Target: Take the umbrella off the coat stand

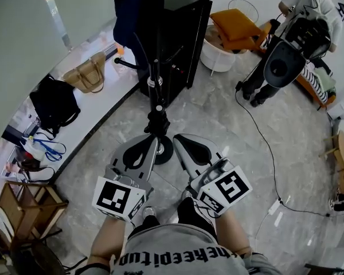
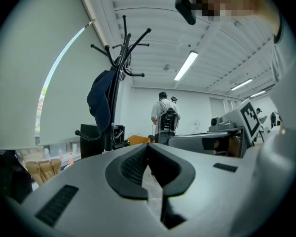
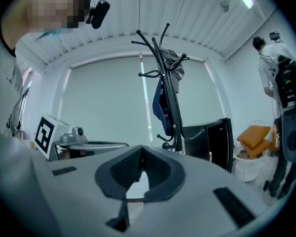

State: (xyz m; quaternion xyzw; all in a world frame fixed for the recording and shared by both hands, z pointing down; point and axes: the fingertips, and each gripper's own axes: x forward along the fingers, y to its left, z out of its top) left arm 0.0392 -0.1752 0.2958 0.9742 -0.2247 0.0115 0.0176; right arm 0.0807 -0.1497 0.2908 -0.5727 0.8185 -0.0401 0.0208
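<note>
A black coat stand point(image 1: 158, 96) rises from the marble floor straight ahead of me. A dark blue folded umbrella point(image 1: 129, 10) hangs from its upper hooks, also visible in the left gripper view point(image 2: 101, 100) and the right gripper view point(image 3: 160, 105). A black curved handle point(image 2: 89, 135) shows low beside the pole. My left gripper point(image 1: 144, 144) point(image 2: 148, 149) and right gripper point(image 1: 186, 144) point(image 3: 140, 152) are held level side by side just short of the stand's base. Both are shut, with nothing between the jaws, and neither touches the stand.
A black cabinet point(image 1: 180, 33) stands right behind the stand. A tan bag point(image 1: 89, 73) and a black bag point(image 1: 54, 102) lie on the window ledge at left. At right are a person with a backpack rig point(image 1: 301, 33), orange cushions point(image 1: 235, 24), a white basket point(image 1: 218, 53) and a floor cable point(image 1: 269, 153).
</note>
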